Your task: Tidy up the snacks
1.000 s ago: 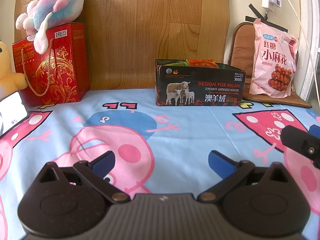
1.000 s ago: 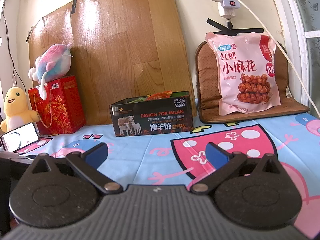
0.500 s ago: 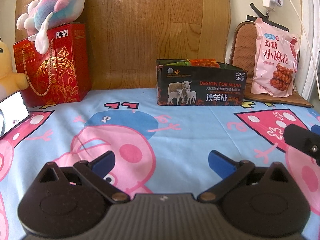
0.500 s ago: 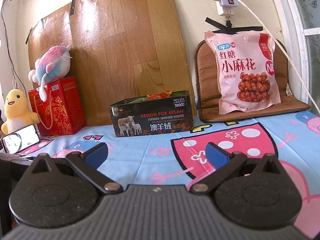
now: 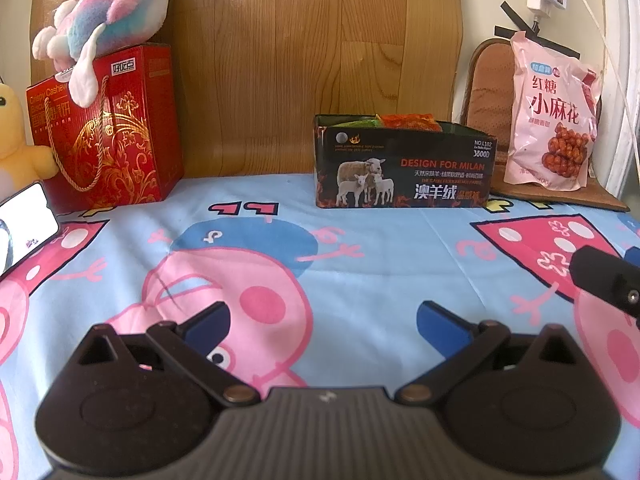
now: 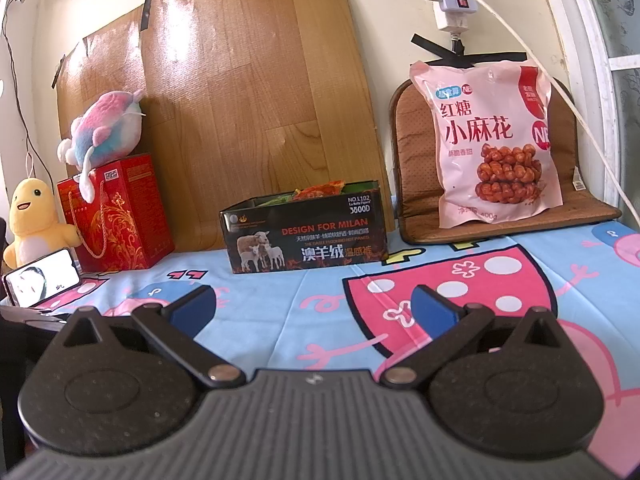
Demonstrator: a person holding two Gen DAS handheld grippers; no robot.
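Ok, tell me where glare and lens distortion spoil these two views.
Right wrist view: sunlight glares off the wooden board, and the window frame bows. Left wrist view: the pink snack bag looks washed out, the edges curve, and the corners go dark.

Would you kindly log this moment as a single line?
left gripper open, empty | right gripper open, empty | pink snack bag upright on brown cushion | black box holds snacks

- Red gift bag [image 6: 116, 216] with gold scrollwork stands against the wooden board [image 6: 248, 100].
- Pink-and-blue plush fish [image 6: 106, 128] lies on top of the gift bag.
- Yellow plush duck [image 6: 34, 220] sits just left of the gift bag.
- Lit phone [image 6: 42, 278] leans in front of the duck.
- Cartoon pig sheet [image 5: 360, 264] spreads before the gift bag.
- White power strip [image 6: 454, 0] hangs to the right of the board.
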